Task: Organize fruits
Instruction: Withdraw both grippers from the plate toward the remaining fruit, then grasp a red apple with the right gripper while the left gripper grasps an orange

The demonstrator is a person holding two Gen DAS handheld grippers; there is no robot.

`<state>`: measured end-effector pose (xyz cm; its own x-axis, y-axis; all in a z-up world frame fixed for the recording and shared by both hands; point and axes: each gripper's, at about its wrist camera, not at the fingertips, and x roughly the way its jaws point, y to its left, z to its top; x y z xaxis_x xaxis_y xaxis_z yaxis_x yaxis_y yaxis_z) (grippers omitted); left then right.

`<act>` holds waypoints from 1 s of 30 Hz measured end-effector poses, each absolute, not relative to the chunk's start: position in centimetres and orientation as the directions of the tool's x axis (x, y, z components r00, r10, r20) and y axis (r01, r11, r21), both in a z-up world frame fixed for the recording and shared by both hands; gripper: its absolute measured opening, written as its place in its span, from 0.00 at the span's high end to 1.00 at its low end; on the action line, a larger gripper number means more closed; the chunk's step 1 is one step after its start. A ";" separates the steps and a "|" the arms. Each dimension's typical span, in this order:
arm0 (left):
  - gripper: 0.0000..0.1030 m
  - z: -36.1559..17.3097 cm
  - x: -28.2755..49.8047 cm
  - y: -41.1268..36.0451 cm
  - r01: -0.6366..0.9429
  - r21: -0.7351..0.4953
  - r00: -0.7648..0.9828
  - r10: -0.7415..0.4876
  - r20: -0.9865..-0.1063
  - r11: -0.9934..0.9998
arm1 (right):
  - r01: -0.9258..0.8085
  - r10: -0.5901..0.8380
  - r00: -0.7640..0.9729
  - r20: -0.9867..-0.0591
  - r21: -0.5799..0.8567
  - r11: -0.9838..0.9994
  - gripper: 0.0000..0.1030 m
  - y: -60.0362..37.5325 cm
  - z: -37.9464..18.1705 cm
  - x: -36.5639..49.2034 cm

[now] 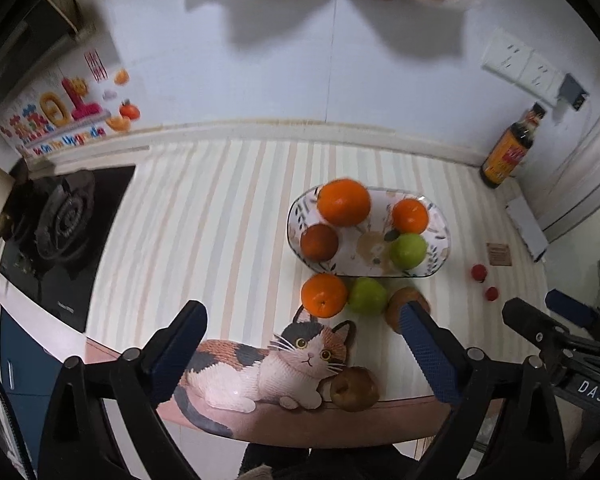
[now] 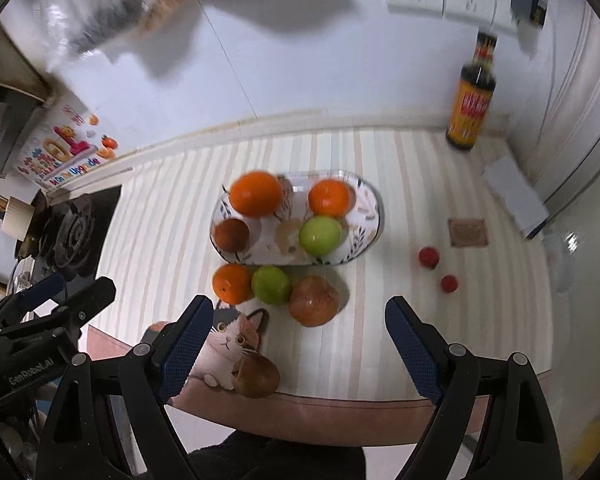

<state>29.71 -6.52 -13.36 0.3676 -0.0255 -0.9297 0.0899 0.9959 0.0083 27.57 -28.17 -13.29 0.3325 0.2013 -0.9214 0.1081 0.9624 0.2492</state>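
Note:
An oval patterned plate (image 1: 440, 236) (image 2: 370, 216) holds two oranges (image 1: 343, 202) (image 2: 329, 198), a green apple (image 1: 408, 251) (image 2: 320, 235) and a dark brown fruit (image 1: 319, 242) (image 2: 231, 235). In front of it on the striped mat lie an orange (image 1: 324, 295) (image 2: 232, 283), a green apple (image 1: 367, 296) (image 2: 271, 285) and a reddish apple (image 2: 313, 301). A brown fruit (image 1: 354, 389) (image 2: 256, 376) lies near the front edge by the cat picture. My left gripper (image 1: 300, 352) and right gripper (image 2: 300, 340) are both open and empty, held short of the fruits.
Two small red fruits (image 2: 428, 257) (image 2: 449, 283) lie right of the plate. A dark sauce bottle (image 2: 470, 108) stands at the back right by the wall. A gas stove (image 1: 60, 220) is at the left. A white box (image 2: 516, 196) lies at the right.

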 end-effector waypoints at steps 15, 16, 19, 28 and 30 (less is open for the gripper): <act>0.04 -27.4 36.0 -6.6 0.057 -0.018 0.048 -0.021 -0.999 0.998 | 0.171 0.323 0.092 -0.942 0.334 0.927 0.17 -28.5 -30.8 32.2; 0.04 -28.1 36.3 -6.7 0.071 -0.010 0.032 -0.012 -0.999 0.997 | 0.159 0.319 0.077 -0.945 0.328 0.931 0.18 -28.1 -31.5 32.4; 0.04 -30.0 36.6 -7.5 0.115 0.017 -0.001 0.017 -1.000 0.993 | 0.120 0.313 0.045 -0.949 0.317 0.941 0.20 -27.1 -33.2 32.9; 0.04 -33.3 37.0 -9.4 0.246 0.065 -0.087 0.088 -0.992 0.967 | 0.024 0.268 0.005 -0.963 0.268 0.963 0.30 -25.0 -35.8 33.8; 0.09 -33.7 37.0 -9.7 0.257 0.042 -0.098 0.069 -0.993 0.966 | 0.017 0.270 0.006 -0.963 0.270 0.963 0.30 -25.0 -35.9 33.9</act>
<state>36.96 -9.66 -33.74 -0.0980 0.0688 -0.9928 0.2570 0.9655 0.0416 33.93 -25.00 -35.95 0.0059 0.2698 -0.9629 0.0170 0.9627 0.2699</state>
